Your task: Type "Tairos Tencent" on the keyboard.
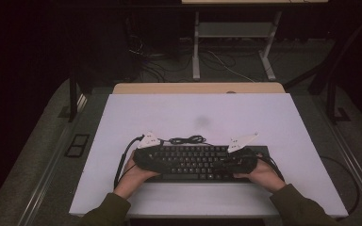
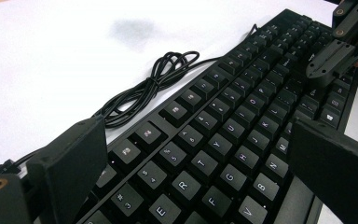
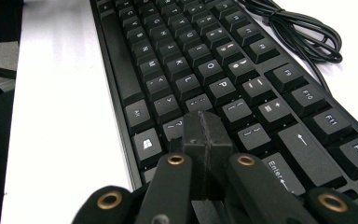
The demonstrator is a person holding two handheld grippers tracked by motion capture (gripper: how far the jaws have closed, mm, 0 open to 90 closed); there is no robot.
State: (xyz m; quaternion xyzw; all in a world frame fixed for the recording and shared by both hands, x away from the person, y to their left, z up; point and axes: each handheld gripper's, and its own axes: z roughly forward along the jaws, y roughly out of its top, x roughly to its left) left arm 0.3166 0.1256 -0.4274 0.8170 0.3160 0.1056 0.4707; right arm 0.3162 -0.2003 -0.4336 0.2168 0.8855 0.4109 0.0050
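A black keyboard (image 1: 193,162) lies on the white board (image 1: 193,110) near its front edge, with its coiled black cable (image 1: 188,140) just behind it. My left gripper (image 1: 143,157) hovers over the keyboard's left end. In the left gripper view it (image 2: 200,144) is open, its jaws wide apart above the letter keys (image 2: 233,121), and the cable (image 2: 154,84) lies beyond. My right gripper (image 1: 242,160) sits over the right end. In its own view it (image 3: 208,135) is shut, jaws pressed together with nothing between them, just above the keys (image 3: 191,51) near the Enter key.
A faint dark smudge (image 1: 201,121) marks the board behind the cable. A wooden tabletop edge (image 1: 198,88) runs along the board's far side. Farther back stand a white desk frame (image 1: 231,42) and loose floor cables. The right gripper (image 2: 335,51) shows at the upper right of the left gripper view.
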